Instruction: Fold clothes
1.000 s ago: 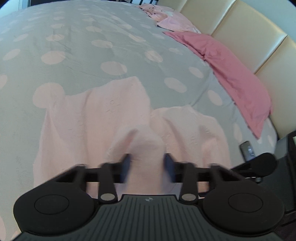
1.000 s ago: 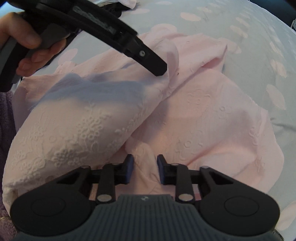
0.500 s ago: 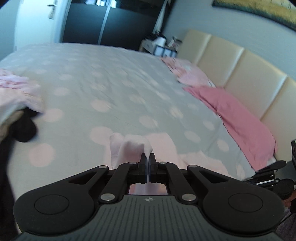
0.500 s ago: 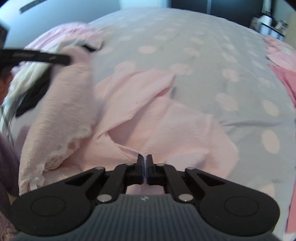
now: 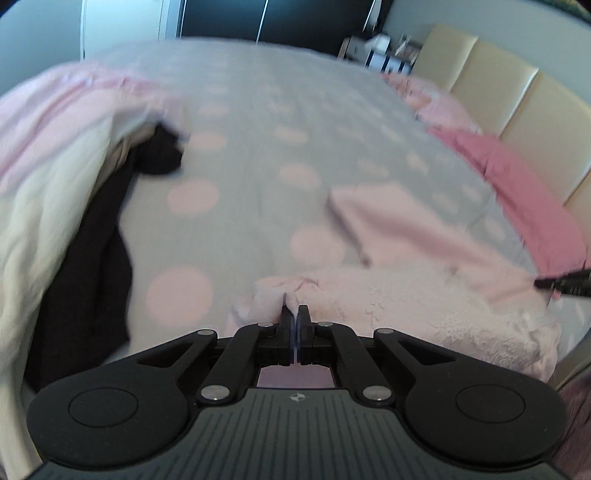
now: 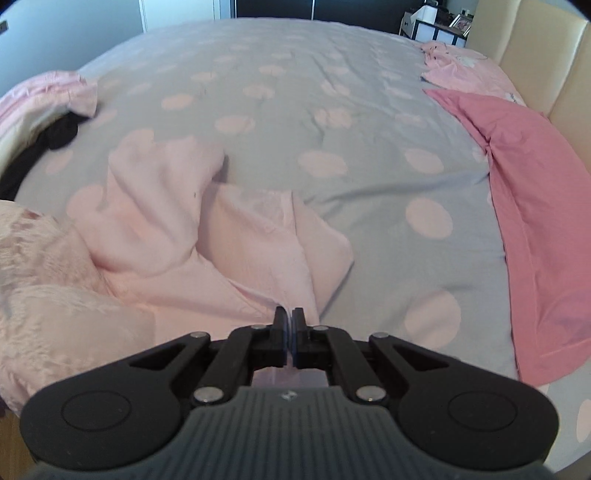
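While both tools sit low at the near edge of the bed, left gripper (image 5: 294,314) pressed together on a bunched edge of the pale pink garment (image 5: 424,258), fabric puckered right at the tips. Right gripper (image 6: 288,316) likewise closed, pinching a fold of the same pale pink garment (image 6: 229,240) at its near hem. Tip of the right tool (image 5: 563,284) visible in the left wrist view at 3 o'clock, touching the garment's far-right end.

Garment lying rumpled across the near part of the grey duvet with pink dots (image 6: 314,110), mostly at 6 to 9 o'clock in the right wrist view; one lobe reaching up toward 10 o'clock, a flap folded over toward 5 o'clock. Textured, lacy section (image 6: 55,288) bunched at 8 o'clock in that view. In the left wrist view, garment stretched from 6 o'clock out to 3 o'clock, slightly raised between the two grips; view motion-blurred, detail soft.

Pile of other clothes (image 5: 48,184) at 9 o'clock in the left view: pale pink and cream pieces with a black item (image 5: 110,229) draped along the edge. Same pile (image 6: 40,107) at 10 o'clock in the right view, apart from the held garment.

Darker pink cloth (image 6: 535,221) spread at 3 o'clock along the cream headboard (image 6: 535,48). Lighter pink pillow or garment (image 6: 465,68) at 1 o'clock beyond it. Shelving with small items (image 6: 436,22) at 1 o'clock, too small to read.
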Tool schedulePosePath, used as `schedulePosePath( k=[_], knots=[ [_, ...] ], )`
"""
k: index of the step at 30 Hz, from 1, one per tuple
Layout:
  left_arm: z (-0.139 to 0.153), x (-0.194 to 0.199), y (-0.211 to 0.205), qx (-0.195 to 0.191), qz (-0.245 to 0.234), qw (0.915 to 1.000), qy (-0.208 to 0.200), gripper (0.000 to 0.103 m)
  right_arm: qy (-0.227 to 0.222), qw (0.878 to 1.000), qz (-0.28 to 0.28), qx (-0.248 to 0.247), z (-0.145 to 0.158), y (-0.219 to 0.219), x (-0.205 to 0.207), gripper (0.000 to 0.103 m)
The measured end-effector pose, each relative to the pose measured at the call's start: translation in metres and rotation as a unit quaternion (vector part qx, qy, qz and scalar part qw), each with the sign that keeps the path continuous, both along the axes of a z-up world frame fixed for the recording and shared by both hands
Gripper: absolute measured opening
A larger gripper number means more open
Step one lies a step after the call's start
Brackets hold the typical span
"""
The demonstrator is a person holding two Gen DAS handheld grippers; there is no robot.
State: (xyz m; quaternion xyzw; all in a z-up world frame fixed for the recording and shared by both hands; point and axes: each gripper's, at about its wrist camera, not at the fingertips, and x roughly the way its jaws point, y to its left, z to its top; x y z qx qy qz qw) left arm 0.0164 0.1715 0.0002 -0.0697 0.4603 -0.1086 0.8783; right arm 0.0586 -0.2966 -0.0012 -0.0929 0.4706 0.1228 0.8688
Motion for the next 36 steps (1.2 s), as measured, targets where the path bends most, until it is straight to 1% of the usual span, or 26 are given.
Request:
schedulePosePath(
  k=[2, 5, 7, 8, 9, 10, 11, 13, 15, 17, 18, 19, 23, 26, 28, 31, 32, 33, 35, 36],
  knots=[
    [-0.015, -0.011, 0.005, 0.01, -0.007, 0.9997, 0.022, 0.0, -0.001, 1.0, 0.007, -0.004, 0.0, 0.002, -0.005, 0.003],
    [-0.024, -0.022, 0.003, 0.026, -0.031, 0.9985, 0.037, 0.0, -0.002, 1.0, 0.018, -0.011, 0.0, 0.004, -0.013, 0.003],
    [-0.026, -0.028, -0.001, 0.044, -0.051, 0.997, 0.039, 0.0, -0.002, 1.0, 0.026, -0.016, 0.001, 0.005, -0.019, 0.008],
    [-0.026, -0.031, -0.002, 0.047, -0.057, 0.9965, 0.038, 0.0, -0.002, 0.999, 0.029, -0.018, 0.001, 0.006, -0.021, 0.016],
    [-0.026, -0.034, -0.001, 0.047, -0.06, 0.9963, 0.039, 0.001, -0.003, 0.999, 0.033, -0.02, 0.001, 0.007, -0.024, 0.02],
    [-0.024, -0.037, 0.001, 0.046, -0.063, 0.9961, 0.041, 0.001, -0.007, 0.999, 0.041, -0.023, 0.004, 0.008, -0.027, 0.027],
    [-0.022, -0.038, 0.002, 0.044, -0.063, 0.9961, 0.042, 0.005, -0.017, 0.998, 0.053, -0.027, 0.01, 0.011, -0.032, 0.028],
    [-0.016, -0.04, 0.004, 0.041, -0.065, 0.9962, 0.042, 0.021, -0.034, 0.996, 0.08, -0.03, 0.023, 0.017, -0.041, 0.028],
    [-0.008, -0.04, 0.003, 0.04, -0.08, 0.9955, 0.031, 0.027, -0.039, 0.992, 0.117, -0.019, 0.035, 0.025, -0.044, 0.029],
    [0.001, -0.039, 0.0, 0.035, -0.103, 0.9939, 0.019, 0.032, -0.041, 0.986, 0.163, -0.007, 0.043, 0.038, -0.045, 0.029],
    [0.005, -0.038, -0.002, 0.03, -0.118, 0.9925, 0.01, 0.04, -0.039, 0.982, 0.186, -0.005, 0.045, 0.046, -0.043, 0.029],
    [0.009, -0.036, -0.003, 0.026, -0.133, 0.9908, 0.002, 0.045, -0.036, 0.977, 0.21, -0.002, 0.047, 0.054, -0.042, 0.029],
    [0.01, -0.017, -0.008, 0.031, -0.18, 0.9833, -0.002, 0.046, -0.019, 0.957, 0.288, -0.013, 0.045, 0.083, -0.026, 0.029],
    [-0.004, 0.0, -0.008, 0.033, -0.212, 0.9766, 0.008, 0.048, 0.001, 0.942, 0.335, -0.006, 0.039, 0.101, -0.008, 0.029],
    [-0.017, 0.012, -0.006, 0.023, -0.226, 0.9737, 0.019, 0.048, 0.013, 0.929, 0.371, -0.007, 0.032, 0.113, 0.003, 0.029],
    [-0.037, 0.029, -0.001, -0.008, -0.241, 0.9696, 0.041, 0.048, 0.031, 0.904, 0.426, -0.015, 0.018, 0.133, 0.017, 0.031],
    [-0.042, 0.033, 0.0, -0.015, -0.246, 0.9681, 0.045, 0.048, 0.039, 0.894, 0.446, -0.017, 0.013, 0.14, 0.021, 0.039],
    [-0.046, 0.036, 0.0, -0.021, -0.253, 0.966, 0.049, 0.049, 0.046, 0.885, 0.463, -0.019, 0.009, 0.147, 0.026, 0.049],
    [-0.054, 0.043, -0.002, -0.03, -0.267, 0.9616, 0.056, 0.051, 0.055, 0.868, 0.492, -0.018, 0.002, 0.16, 0.036, 0.06],
    [-0.058, 0.045, -0.003, -0.029, -0.274, 0.9594, 0.058, 0.052, 0.06, 0.86, 0.506, -0.014, 0.0, 0.165, 0.041, 0.06]
  ],
)
